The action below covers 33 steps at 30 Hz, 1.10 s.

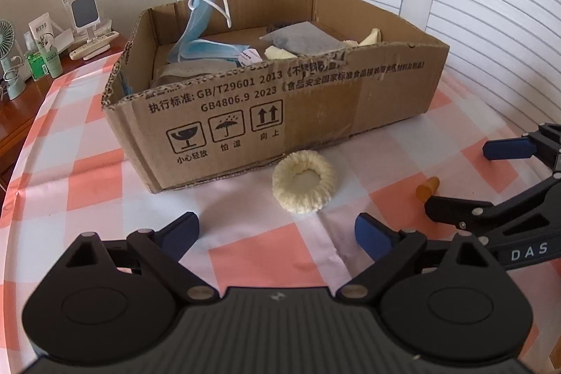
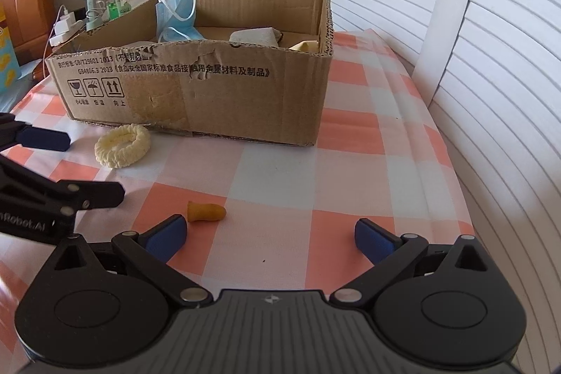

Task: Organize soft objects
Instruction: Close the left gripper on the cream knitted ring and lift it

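Item: cream hair tie (image 1: 304, 182), a ribbed fabric ring. Lies flat on the checked tablecloth (image 1: 87, 170), centre of the left wrist view, just in front of the cardboard box (image 1: 315, 114) and apart from its wall.

Item: orange earplug (image 2: 206, 211). Lower centre of the right wrist view, on the cloth, just beyond the right gripper's left pad.

Item: left gripper (image 1: 277, 232). Jaws spread wide, nothing between them; the hair tie sits ahead of the pads.

Item: right gripper (image 2: 269, 239). Jaws wide apart, empty.

Item: box contents. Blue face mask (image 1: 200, 27) draped over the back wall; grey pouch (image 1: 301, 39) and pale cloth pieces inside.

Step in hand, as judged: pick up the hair tie with the left gripper. Handling note: bring the pads down astride the ring or across one side of its rim, close gently since it will squash, and lift clear of the box wall before dropping it in.

View differences: the left wrist view shows more of the box interior and, at upper left, a side table with bottles (image 1: 42, 58). The right wrist view shows the whole earplug, half hidden in the other view, and the box's right end.
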Motion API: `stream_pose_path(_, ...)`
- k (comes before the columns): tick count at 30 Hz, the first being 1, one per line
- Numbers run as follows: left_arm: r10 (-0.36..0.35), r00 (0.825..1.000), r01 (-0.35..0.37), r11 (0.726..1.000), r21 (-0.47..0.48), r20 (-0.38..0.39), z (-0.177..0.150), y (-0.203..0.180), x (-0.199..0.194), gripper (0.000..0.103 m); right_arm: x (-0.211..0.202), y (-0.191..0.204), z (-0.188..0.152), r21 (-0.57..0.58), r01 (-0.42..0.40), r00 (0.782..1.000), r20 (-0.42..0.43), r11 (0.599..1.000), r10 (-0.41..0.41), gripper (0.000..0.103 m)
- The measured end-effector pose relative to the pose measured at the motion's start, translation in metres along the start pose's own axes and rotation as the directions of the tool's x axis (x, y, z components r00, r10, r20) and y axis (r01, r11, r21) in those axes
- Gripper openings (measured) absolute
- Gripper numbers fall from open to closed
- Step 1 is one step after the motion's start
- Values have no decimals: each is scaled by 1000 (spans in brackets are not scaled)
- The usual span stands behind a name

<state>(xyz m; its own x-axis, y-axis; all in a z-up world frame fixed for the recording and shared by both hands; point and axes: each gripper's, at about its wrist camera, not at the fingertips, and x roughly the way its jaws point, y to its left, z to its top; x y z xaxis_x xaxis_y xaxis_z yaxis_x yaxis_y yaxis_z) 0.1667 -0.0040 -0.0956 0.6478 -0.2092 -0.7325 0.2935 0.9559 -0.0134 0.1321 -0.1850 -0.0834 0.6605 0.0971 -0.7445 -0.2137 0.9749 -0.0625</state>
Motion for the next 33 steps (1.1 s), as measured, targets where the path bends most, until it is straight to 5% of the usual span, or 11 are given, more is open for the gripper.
stream_pose_path(3,0,1000,0,1000,7,11,4,-2,4,94,-1,0,-1,-9,-8,1000,2,1000,8,103)
stream_pose_path(16,-37,999,35,999,32,40,18,-13,6,32,-5,5,-3,-38,-38,999,0,999,38,103)
stream_pose_path(22,-4,999,4,1000,-6,35,14,-5,0,32,-8,21,-5,-77,-83,996,17,994,84,98)
stream_pose_path(33,7,1000,-6,999,-37,29,7,8,-5,32,-7,32,4,-80,-114,991,55,990,119,57)
